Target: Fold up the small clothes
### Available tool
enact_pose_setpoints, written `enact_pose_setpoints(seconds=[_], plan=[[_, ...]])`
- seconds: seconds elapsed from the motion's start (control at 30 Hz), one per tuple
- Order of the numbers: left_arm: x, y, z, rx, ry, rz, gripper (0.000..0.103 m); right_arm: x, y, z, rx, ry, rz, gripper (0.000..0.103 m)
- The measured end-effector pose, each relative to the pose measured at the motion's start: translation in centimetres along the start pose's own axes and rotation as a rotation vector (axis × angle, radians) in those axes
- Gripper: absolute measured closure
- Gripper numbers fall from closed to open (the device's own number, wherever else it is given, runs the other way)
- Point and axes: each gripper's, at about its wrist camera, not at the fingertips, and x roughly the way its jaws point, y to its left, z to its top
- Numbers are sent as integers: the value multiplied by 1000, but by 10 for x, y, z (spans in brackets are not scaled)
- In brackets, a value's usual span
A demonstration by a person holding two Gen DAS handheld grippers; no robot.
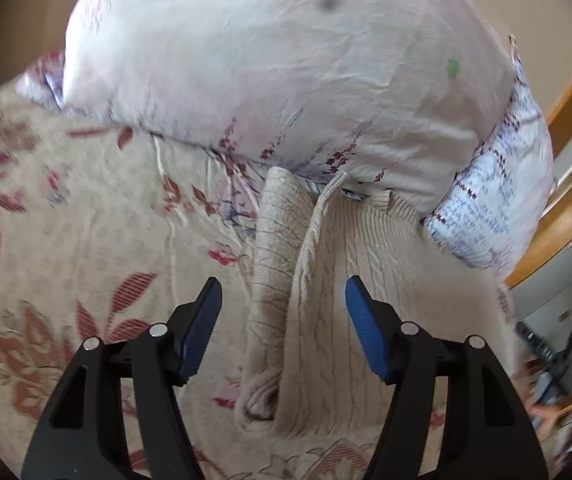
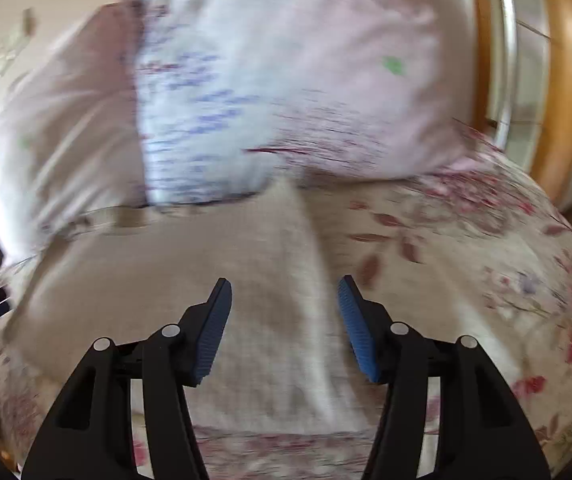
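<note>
While the cream cable-knit sweater (image 1: 326, 280) is lying on the floral bedspread (image 1: 65, 220) with its long axis running straight ahead toward the pillows (image 1: 265, 60), the left gripper (image 1: 283, 292) is hovering wide-fingered over its folded edge, nearer than the equally wide, empty right gripper (image 2: 284, 292).

It was a home bedroom: a bed spread with a beige floral-patterned coverlet (image 1: 85, 216), plump white flower-printed pillows (image 1: 286, 68) and a curved honey-coloured wooden headboard (image 2: 566, 80).

The right gripper (image 2: 284, 312), jaws apart and holding nothing, hangs over a blurred beige garment (image 2: 253, 280) below pillows (image 2: 286, 92).
</note>
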Motion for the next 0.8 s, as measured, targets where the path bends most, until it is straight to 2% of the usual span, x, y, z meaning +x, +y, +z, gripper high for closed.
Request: enact_pose_setpoints(seconds=[0.1, 0.33, 0.53, 0.8], plan=[[12, 2, 4, -27, 35, -24, 39, 4, 20, 0, -55, 10, 53, 41], [36, 6, 11, -84, 92, -55, 39, 15, 41, -8, -94, 50, 108, 41], [45, 3, 17, -77, 82, -71, 39, 23, 49, -15, -126, 78, 115, 41], [59, -5, 20, -104, 93, -109, 46, 27, 54, -18, -143, 95, 148, 41]])
